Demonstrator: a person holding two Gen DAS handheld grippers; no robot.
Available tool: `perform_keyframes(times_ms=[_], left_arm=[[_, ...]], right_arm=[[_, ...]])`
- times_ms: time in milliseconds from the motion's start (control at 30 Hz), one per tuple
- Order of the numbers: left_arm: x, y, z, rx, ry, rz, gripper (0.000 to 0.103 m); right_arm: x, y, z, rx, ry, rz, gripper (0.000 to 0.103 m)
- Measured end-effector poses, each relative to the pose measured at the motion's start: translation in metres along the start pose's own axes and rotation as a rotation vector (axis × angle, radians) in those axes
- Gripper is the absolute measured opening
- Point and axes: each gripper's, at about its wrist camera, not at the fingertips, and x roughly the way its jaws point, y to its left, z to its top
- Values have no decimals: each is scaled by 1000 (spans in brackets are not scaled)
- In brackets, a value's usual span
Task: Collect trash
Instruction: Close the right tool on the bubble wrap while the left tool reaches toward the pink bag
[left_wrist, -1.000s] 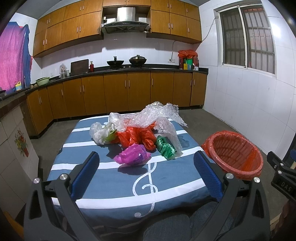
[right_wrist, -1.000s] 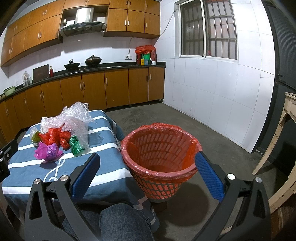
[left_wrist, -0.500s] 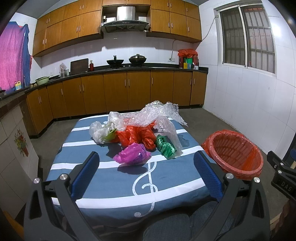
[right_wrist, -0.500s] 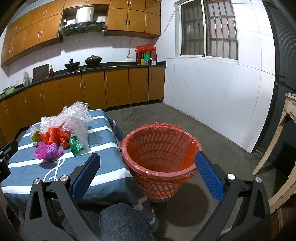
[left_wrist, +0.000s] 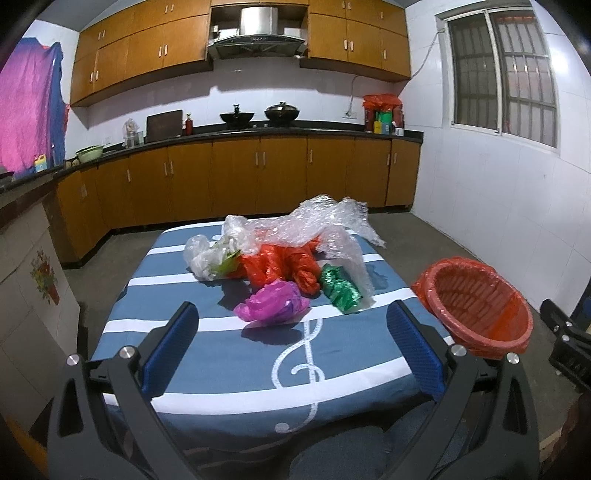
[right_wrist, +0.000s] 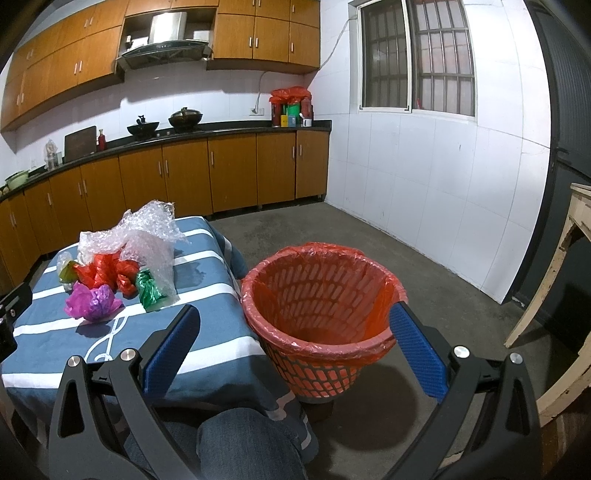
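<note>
A heap of plastic trash lies on the blue striped table (left_wrist: 221, 362): a purple bag (left_wrist: 273, 301), a red bag (left_wrist: 280, 264), a green wrapper (left_wrist: 340, 288), a clear bag (left_wrist: 203, 254) and bubble wrap (left_wrist: 325, 225). My left gripper (left_wrist: 295, 343) is open and empty, near the table's front edge, short of the purple bag. An orange basket lined with a red bag (right_wrist: 321, 306) stands on the floor right of the table. My right gripper (right_wrist: 295, 347) is open and empty, facing the basket. The trash also shows in the right wrist view (right_wrist: 96, 299).
Wooden kitchen cabinets (left_wrist: 258, 177) line the back wall. A pale wooden table leg (right_wrist: 546, 291) stands at the right. My knee in jeans (right_wrist: 243, 443) is below the right gripper. Bare concrete floor (right_wrist: 369, 229) lies beyond the basket.
</note>
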Motion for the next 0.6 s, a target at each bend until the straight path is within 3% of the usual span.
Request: perform_keyframes(times_ms=[333,600], left_arm=[[38,60,-3,-116,83,106,99],[72,95,-2,-165,124,151,99]], right_arm=[[39,32,9,-36,16,83,101],[78,75,16,-73,85,195,87]])
